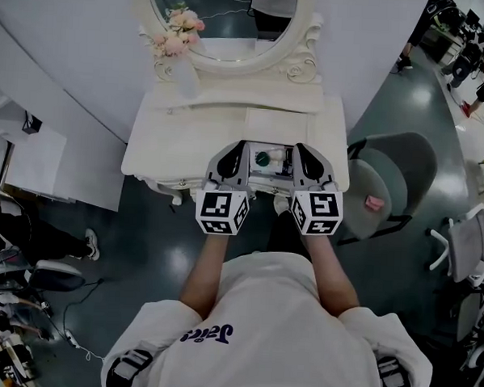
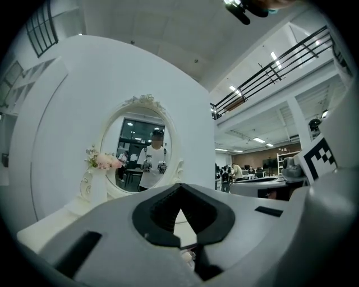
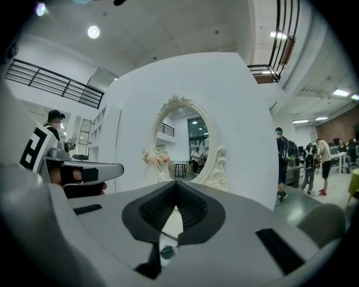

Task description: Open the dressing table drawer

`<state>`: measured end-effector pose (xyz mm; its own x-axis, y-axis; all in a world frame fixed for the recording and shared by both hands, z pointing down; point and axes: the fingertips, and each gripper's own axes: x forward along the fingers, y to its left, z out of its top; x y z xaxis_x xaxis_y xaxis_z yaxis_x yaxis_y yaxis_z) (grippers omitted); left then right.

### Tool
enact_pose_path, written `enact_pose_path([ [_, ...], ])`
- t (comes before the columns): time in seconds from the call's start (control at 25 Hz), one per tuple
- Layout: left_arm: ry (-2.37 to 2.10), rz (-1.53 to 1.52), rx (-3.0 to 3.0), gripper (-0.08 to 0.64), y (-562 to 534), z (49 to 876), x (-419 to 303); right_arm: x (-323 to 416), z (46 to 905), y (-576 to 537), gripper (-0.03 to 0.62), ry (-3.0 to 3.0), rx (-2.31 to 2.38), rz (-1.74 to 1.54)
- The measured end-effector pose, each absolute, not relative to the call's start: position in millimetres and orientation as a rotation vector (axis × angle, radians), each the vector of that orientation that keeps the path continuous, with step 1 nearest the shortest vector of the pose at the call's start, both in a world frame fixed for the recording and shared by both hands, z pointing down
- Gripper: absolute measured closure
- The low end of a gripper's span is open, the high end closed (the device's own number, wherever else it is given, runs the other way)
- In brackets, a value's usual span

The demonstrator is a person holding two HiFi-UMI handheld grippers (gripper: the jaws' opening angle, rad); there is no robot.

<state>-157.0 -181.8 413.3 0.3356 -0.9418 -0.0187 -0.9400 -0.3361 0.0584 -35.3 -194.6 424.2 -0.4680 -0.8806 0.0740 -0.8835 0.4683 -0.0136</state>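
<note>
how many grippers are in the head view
2: the left gripper over the dressing table's front, left of the open drawer; the right gripper right of it. None seem hidden.
</note>
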Motion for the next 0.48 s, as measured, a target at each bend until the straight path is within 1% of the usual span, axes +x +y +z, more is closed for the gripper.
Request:
enact_pose_path([
  [0.48,-1.742,-0.069,2.537,0.546,-178.8,422.4,-153.0,-40.0,420.8,-187.5,0.583,-2.626,1.609,0.036],
])
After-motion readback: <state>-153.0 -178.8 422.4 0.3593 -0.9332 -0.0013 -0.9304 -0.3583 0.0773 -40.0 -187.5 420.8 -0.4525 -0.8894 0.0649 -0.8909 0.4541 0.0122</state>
